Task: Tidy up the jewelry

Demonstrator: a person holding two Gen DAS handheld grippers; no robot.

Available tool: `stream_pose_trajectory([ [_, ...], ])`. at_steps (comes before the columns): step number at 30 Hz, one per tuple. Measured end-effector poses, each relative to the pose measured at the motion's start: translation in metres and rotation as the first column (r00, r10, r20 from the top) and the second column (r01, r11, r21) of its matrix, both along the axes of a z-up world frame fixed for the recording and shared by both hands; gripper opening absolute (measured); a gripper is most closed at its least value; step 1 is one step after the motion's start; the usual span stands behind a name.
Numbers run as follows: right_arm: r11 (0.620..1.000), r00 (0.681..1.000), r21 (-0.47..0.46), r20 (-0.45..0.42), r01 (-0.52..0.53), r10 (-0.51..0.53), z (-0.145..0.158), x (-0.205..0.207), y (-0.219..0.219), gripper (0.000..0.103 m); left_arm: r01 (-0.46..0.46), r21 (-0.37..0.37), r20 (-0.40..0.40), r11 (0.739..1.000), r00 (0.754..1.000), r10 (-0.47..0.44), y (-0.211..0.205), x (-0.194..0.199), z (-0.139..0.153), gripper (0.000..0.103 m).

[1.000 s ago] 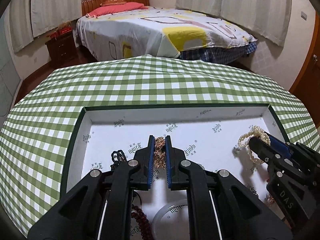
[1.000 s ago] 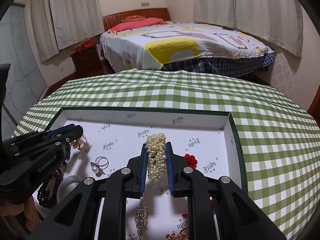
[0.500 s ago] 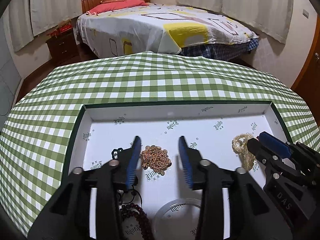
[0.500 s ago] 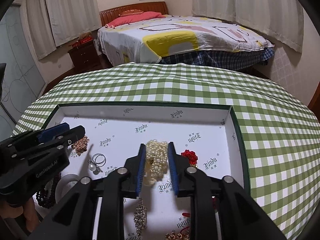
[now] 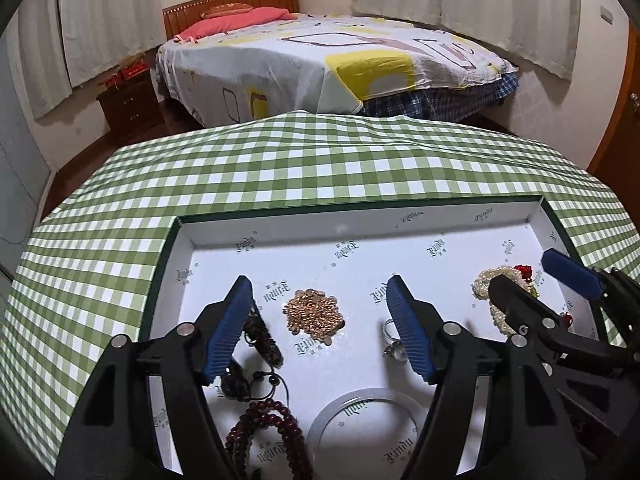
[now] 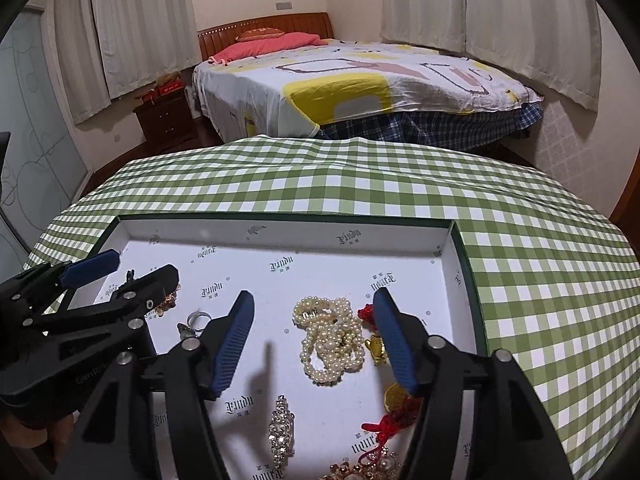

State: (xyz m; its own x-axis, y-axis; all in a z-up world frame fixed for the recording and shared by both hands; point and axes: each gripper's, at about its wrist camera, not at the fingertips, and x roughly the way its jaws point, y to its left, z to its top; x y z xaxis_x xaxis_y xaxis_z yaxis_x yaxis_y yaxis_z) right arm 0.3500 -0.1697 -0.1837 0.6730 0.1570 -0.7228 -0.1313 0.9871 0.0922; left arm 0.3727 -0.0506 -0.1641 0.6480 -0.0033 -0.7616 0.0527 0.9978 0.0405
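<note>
A shallow white box with a green rim (image 5: 368,205) (image 6: 288,216) lies on the checked table and holds the jewelry. A heap of gold chain (image 5: 314,314) rests on the box floor between the fingers of my left gripper (image 5: 318,294), whose jaws are opening and do not touch it. A pile of pearl strands (image 6: 330,338) (image 5: 486,282) lies on the floor between the fingers of my right gripper (image 6: 314,306), also opening and free of it. Each gripper shows at the edge of the other's view.
Inside the box are also dark red beads (image 5: 268,436), a black cord bracelet (image 5: 262,336), a pale bangle (image 5: 362,420), a ring (image 6: 196,320), a rhinestone piece (image 6: 282,428) and red and gold charms (image 6: 394,408). A bed (image 5: 320,60) stands beyond the table.
Both grippers were shut, the left on the gold chain and the right on the pearls. Both have spread their jaws, and chain and pearls now lie loose on the box floor.
</note>
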Motion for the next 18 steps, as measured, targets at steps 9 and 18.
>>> stream_pose_trajectory([
  [9, 1.0, 1.0, 0.004, 0.006, -0.001, 0.001, 0.001, -0.012, -0.002, 0.071, -0.002, 0.023, 0.057, 1.0, 0.998, 0.001, 0.005, -0.02, 0.008, 0.08],
  [18, 1.0, 1.0, 0.011, 0.024, 0.006, -0.006, 0.01, -0.034, -0.005, 0.076, -0.032, -0.002, 0.103, 0.999, 0.994, 0.032, 0.018, -0.052, 0.023, 0.087],
])
